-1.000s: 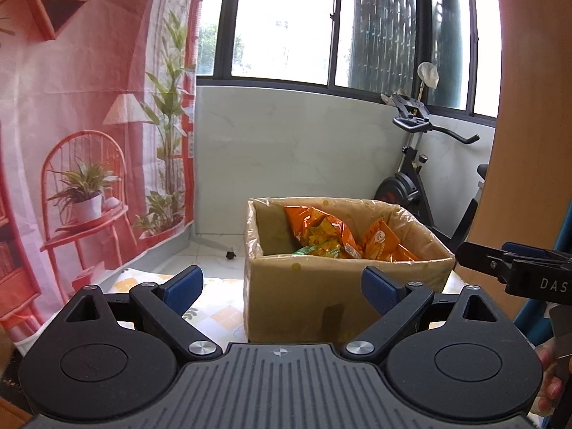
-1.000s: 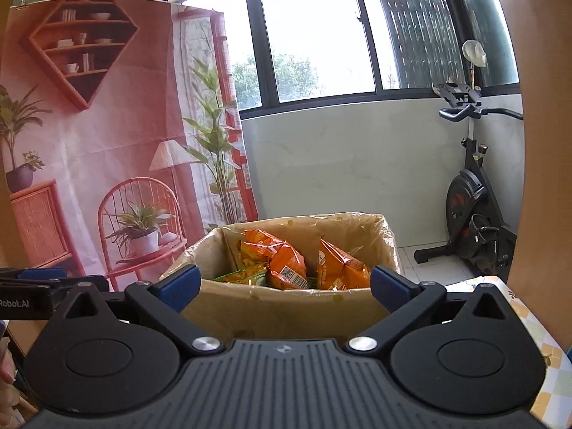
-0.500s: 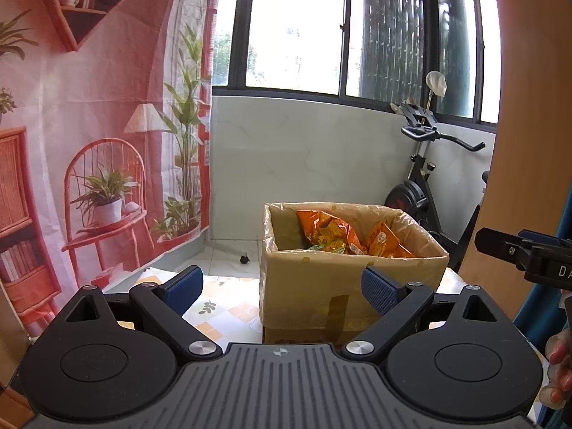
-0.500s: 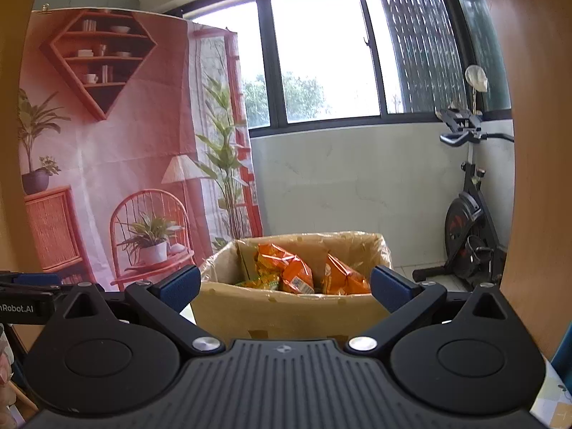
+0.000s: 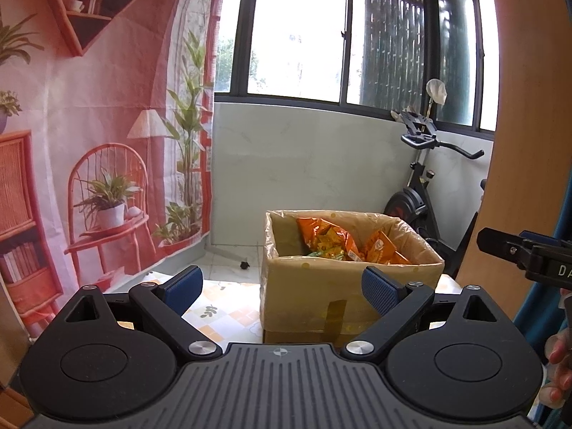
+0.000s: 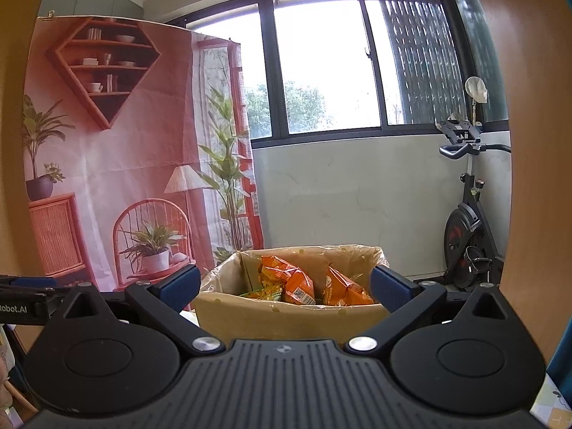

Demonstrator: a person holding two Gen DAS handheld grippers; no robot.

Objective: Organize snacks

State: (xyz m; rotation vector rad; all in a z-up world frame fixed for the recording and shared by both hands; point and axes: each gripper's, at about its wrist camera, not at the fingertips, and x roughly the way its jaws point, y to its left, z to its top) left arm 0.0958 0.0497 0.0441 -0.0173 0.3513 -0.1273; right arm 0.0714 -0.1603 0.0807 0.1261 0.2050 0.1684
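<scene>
- My left gripper (image 5: pixel 282 286) is spread wide, empty.
- My right gripper (image 6: pixel 284 287) is likewise agape, holding nothing.
- Snacks (image 5: pixel 336 243) sit in the box (image 5: pixel 343 286) at my twelve o'clock, on the table (image 5: pixel 221 307).

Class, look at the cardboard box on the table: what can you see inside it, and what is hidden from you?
Inside the cardboard box lie orange snack packets and a green-yellow packet. The front wall hides the box floor and anything lying under those packets.
</scene>
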